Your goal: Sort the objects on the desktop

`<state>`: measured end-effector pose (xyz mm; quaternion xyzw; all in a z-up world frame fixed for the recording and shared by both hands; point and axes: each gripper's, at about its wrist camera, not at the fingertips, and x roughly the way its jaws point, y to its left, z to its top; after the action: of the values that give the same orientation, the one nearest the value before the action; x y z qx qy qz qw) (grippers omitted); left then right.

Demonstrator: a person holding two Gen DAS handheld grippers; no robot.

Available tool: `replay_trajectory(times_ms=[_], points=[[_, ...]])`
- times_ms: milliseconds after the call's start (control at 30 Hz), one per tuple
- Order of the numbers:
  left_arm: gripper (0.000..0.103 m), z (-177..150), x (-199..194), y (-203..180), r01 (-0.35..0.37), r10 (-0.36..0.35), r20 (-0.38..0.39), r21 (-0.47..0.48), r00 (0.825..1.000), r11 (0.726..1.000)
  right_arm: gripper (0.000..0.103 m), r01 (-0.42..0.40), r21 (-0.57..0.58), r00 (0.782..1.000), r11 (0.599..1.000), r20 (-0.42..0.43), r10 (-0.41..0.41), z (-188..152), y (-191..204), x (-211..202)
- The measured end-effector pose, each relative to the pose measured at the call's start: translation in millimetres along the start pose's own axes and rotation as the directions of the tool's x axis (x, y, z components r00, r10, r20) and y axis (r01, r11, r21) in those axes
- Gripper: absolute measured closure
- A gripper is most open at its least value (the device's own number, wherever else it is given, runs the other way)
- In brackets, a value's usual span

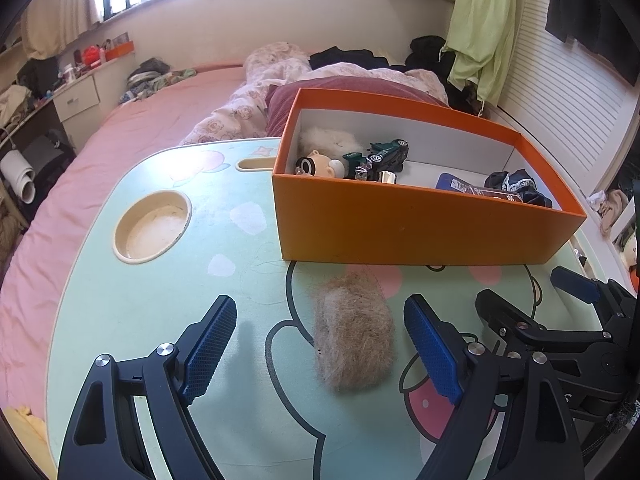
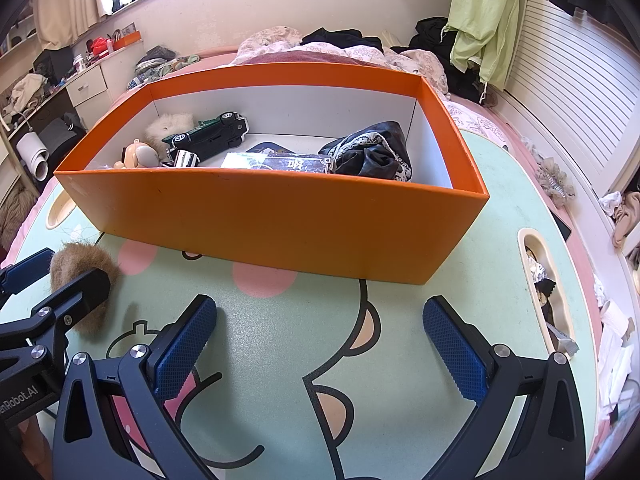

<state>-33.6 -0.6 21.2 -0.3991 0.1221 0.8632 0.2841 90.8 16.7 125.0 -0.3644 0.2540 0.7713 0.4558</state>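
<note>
A brown furry clump [image 1: 352, 336] lies on the green cartoon lap table [image 1: 160, 292], between the fingers of my open left gripper [image 1: 320, 320], untouched. It also shows in the right wrist view [image 2: 86, 264] at far left. Behind it stands an orange box [image 1: 400, 220] holding a green toy car [image 1: 384, 156], a small figure [image 1: 316, 162], a white fluffy thing [image 1: 328, 138], a blue packet and dark lacy cloth [image 1: 516, 186]. My right gripper [image 2: 320, 320] is open and empty over bare table in front of the box [image 2: 280, 216].
The table has a round cup recess [image 1: 152, 224] at left and a long slot [image 2: 544, 280] with small items at right. A grey frilly item [image 2: 554, 180] lies on the table's right edge. The table sits on a pink bed [image 1: 132, 128] with bedding behind.
</note>
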Motion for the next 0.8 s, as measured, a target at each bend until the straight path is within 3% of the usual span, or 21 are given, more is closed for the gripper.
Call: replay_trajectory(times_ms=[467, 600, 733, 800], points=[[0.017, -2, -9, -8, -0.068, 0.066, 0.033, 0.047, 0.997, 0.997, 0.0, -0.001, -0.002, 1.0, 1.0, -0.001, 0.001, 1, -1, 0], [0.017, 0, -11, -8, -0.07, 0.068, 0.036, 0.05, 0.997, 0.996, 0.0, -0.049, -0.055, 0.999, 0.997, -0.016, 0.048, 1, -3, -1], [0.017, 2, -10, -6, -0.07, 0.069, 0.032, 0.041, 0.997, 0.997, 0.0, 0.014, 0.044, 1.0, 0.999, -0.019, -0.014, -5, -21, -7], [0.017, 2, -10, -5, -0.068, 0.067, 0.028, 0.035, 0.997, 0.997, 0.001, -0.036, 0.084, 0.999, 0.996, 0.003, 0.036, -11, -31, -15]])
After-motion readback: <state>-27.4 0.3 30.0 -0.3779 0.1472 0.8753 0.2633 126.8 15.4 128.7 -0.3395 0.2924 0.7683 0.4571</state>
